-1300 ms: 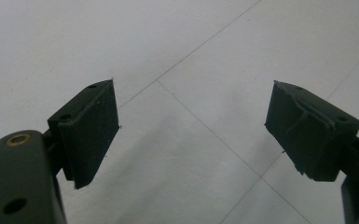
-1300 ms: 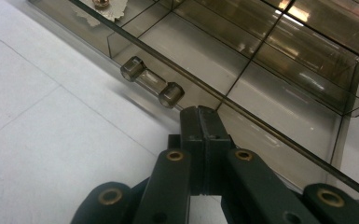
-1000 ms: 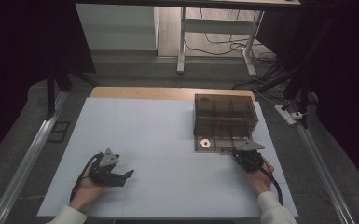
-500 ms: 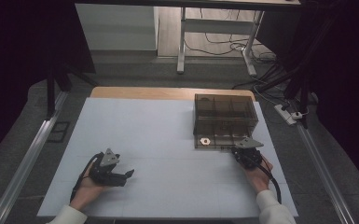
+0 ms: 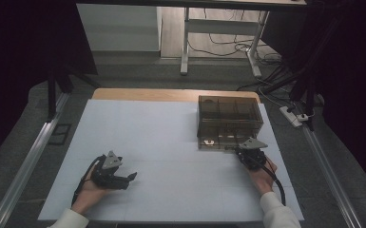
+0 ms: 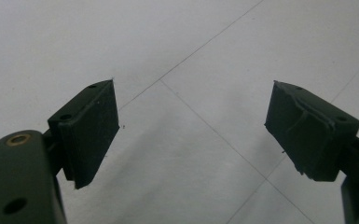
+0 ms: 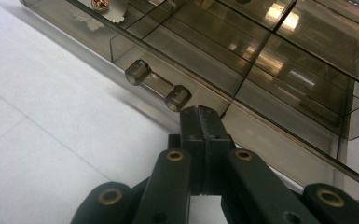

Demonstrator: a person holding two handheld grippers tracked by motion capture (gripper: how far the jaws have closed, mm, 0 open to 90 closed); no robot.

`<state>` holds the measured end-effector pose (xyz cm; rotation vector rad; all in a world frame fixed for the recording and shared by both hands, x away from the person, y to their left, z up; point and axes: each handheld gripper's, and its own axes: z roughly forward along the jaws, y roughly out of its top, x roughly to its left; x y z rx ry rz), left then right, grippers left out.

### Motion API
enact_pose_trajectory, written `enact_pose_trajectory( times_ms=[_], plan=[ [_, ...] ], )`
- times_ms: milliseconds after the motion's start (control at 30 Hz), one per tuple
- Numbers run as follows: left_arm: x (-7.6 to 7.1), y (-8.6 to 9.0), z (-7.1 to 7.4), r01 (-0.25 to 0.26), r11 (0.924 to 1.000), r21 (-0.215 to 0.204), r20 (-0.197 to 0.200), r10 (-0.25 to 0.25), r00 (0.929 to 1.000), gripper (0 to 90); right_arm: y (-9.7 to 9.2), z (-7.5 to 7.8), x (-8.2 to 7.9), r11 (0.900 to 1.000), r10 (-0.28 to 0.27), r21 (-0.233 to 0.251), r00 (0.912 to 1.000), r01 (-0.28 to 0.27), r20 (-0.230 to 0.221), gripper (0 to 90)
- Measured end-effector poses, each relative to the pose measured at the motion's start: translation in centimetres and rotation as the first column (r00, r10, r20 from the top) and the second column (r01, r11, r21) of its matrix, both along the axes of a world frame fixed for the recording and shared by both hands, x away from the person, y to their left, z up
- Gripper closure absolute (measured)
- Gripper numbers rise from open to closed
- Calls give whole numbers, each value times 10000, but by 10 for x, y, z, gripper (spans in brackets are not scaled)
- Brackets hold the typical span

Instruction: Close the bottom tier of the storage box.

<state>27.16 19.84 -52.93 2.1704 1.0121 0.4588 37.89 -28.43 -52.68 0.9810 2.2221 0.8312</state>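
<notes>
Small round item [image 7: 101, 4] in drawer [image 7: 242, 70] cut off by top edge.

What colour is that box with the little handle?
The drawer box is see-through smoky brown plastic, clearest in the right gripper view.
</notes>
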Motion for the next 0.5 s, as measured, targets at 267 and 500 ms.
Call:
enact_pose_trajectory(
  times_ms=[267,500],
  plan=[
    [1,0,0,-14,10000,-5,-19,14,10000,172,3,0,5,9999,-83,-71,9999,84,145,900],
    [2,2,0,-35,10000,8,-24,35,10000,174,4,-1,9,9999,-166,-44,9997,167,165,900]
  ],
)
